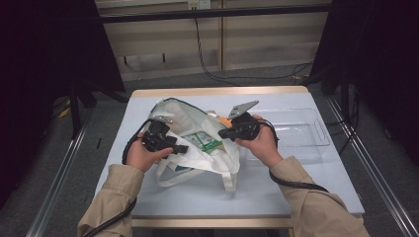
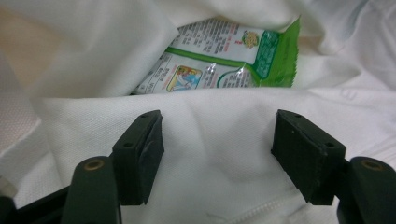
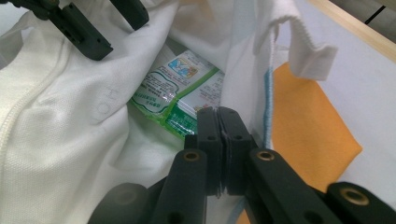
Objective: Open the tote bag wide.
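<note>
From above, a person at a pale blue table (image 1: 296, 197) works 2 grippers at the mouth of a white cloth bag (image 1: 197, 163), left gripper (image 1: 184, 148) on its near-left edge, right gripper (image 1: 222, 133) on its right rim. Along the left gripper (image 2: 217, 144), jaws stand apart over bare cloth, gripping nothing, a green snack packet (image 2: 224, 60) lying inside beyond. The right gripper (image 3: 218, 140) is clamped tight on the bag's rim beside an orange cloth (image 3: 308, 135)

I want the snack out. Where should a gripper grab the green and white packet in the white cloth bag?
Probably the green and white snack packet's flat crimped end, reached through the white cloth bag's open mouth from above. That end shows free of folds; the rest lies tucked behind the fabric.
</note>
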`<state>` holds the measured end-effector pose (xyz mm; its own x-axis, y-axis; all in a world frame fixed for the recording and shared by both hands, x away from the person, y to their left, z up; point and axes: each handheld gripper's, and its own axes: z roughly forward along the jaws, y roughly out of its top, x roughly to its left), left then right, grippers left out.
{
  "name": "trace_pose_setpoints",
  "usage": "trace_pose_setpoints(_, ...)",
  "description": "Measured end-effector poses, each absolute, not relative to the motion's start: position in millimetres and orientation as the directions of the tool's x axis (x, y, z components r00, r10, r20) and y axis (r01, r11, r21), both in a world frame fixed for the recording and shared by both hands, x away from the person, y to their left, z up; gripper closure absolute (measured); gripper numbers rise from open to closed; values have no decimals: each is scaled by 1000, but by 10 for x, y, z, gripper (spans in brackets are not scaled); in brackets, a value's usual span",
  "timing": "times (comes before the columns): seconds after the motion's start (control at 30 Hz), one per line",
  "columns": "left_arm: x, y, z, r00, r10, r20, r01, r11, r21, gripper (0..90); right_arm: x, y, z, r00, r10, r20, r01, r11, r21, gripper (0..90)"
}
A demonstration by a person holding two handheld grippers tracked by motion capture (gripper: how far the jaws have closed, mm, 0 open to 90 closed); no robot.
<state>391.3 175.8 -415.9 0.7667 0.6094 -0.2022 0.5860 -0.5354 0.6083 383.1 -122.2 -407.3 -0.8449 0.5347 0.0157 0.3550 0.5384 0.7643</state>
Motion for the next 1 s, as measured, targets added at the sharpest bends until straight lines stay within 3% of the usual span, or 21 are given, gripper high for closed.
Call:
trace_pose_setpoints(0.77, 3887, 1846, -4257, 756, 615, -225, 598, -509, 619, 360, 3837, -1444, -3899, -806, 591, 14, 370, 487, 791, 732)
trace_pose_setpoints(1.0, 3895, 1789, -4354, 788, 584, -195, 574, -581, 577, 428, 3841, -1440, -3914, -809, 588, 6, 374, 506, 778, 664)
